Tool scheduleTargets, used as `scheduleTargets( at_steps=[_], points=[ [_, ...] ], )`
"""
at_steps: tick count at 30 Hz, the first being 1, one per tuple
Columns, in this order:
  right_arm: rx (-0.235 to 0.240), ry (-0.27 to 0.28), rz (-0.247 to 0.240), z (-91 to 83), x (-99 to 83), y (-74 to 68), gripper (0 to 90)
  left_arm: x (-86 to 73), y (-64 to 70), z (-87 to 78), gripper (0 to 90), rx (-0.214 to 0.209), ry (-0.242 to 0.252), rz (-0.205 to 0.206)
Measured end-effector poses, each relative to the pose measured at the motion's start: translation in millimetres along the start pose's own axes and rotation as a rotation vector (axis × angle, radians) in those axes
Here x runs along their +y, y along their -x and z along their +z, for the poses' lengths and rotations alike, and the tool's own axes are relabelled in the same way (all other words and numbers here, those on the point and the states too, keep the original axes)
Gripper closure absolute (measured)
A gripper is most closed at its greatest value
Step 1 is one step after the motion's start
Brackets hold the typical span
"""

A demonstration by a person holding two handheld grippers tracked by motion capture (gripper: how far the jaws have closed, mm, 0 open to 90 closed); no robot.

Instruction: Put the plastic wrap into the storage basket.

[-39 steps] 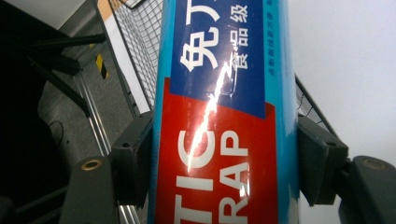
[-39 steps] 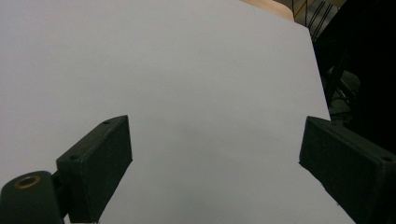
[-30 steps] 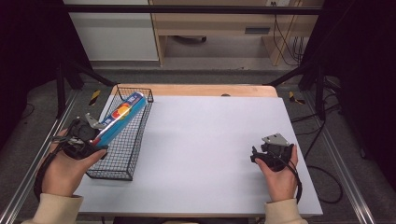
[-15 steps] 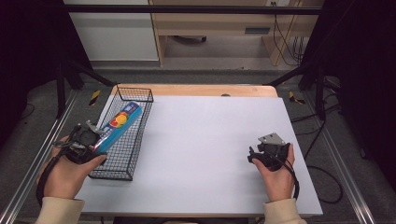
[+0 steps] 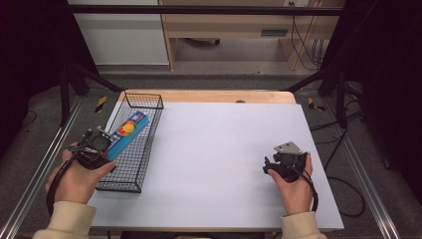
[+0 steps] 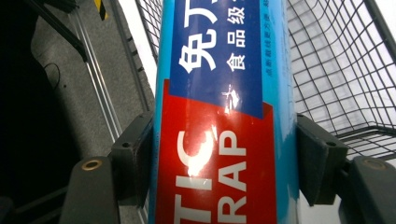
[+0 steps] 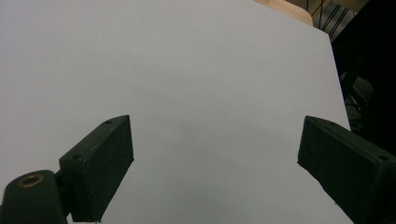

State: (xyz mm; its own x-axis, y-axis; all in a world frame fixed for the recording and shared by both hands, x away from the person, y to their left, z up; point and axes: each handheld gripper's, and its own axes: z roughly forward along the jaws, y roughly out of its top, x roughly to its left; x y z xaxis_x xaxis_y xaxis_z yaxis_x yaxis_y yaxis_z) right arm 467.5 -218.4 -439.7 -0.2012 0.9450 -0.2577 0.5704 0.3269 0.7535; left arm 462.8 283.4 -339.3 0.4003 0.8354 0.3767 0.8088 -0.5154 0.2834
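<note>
A long blue box of plastic wrap (image 5: 125,133) with a red and yellow label lies lengthwise over the black wire basket (image 5: 142,105) at the table's left. My left gripper (image 5: 101,147) is shut on the box's near end. In the left gripper view both jaws press the sides of the box (image 6: 224,116), with basket mesh (image 6: 336,70) behind it. My right gripper (image 5: 268,166) rests at the right of the white table, held in a hand. Its jaws stand wide apart in the right gripper view (image 7: 215,163) with nothing between them.
The white tabletop (image 5: 214,149) spreads between the two hands. A wooden edge (image 5: 224,96) runs along the far side. Metal frame rails (image 5: 45,164) flank the table, and shelving (image 5: 224,30) stands beyond it.
My left gripper has lowered the plastic wrap box down into the basket and drawn it slightly nearer. The right gripper has barely moved.
</note>
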Motion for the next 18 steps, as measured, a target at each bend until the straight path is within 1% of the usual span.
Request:
scheduleTargets(
  at_steps=[2, 5, 7, 9, 12, 16, 18],
  points=[
    [0.001, 0.002, -0.007, -0.1, 0.2, -0.5, 10.9, 1.6, 1.3, 3.3, 32.0, -0.007, -0.007, 0.002],
    [0.003, 0.007, -0.018, -0.9, 1.6, -3.1, 11.0, 4.4, 3.7, 7.2, 32.1, 0.004, -0.02, 0.009],
    [0.004, 0.005, -0.014, -1.3, 1.7, -3.3, 11.0, 4.9, 4.1, 8.8, 32.0, 0.008, -0.023, 0.006],
    [0.003, 0.007, -0.014, -0.8, 1.2, -2.1, 11.0, 4.6, 2.6, 10.9, 32.0, -0.003, -0.025, 0.0],
    [0.002, 0.006, -0.008, -0.7, 1.0, -1.2, 11.0, 4.2, 2.8, 14.7, 32.0, 0.003, -0.041, 0.005],
    [0.002, 0.001, -0.011, -0.3, 0.6, -0.7, 11.0, 4.6, 2.9, 18.0, 32.1, -0.003, -0.056, 0.009],
    [0.003, 0.002, -0.007, -0.5, 0.9, -1.3, 11.0, 5.4, 4.6, 20.1, 32.0, 0.005, -0.059, 0.01]
  ],
)
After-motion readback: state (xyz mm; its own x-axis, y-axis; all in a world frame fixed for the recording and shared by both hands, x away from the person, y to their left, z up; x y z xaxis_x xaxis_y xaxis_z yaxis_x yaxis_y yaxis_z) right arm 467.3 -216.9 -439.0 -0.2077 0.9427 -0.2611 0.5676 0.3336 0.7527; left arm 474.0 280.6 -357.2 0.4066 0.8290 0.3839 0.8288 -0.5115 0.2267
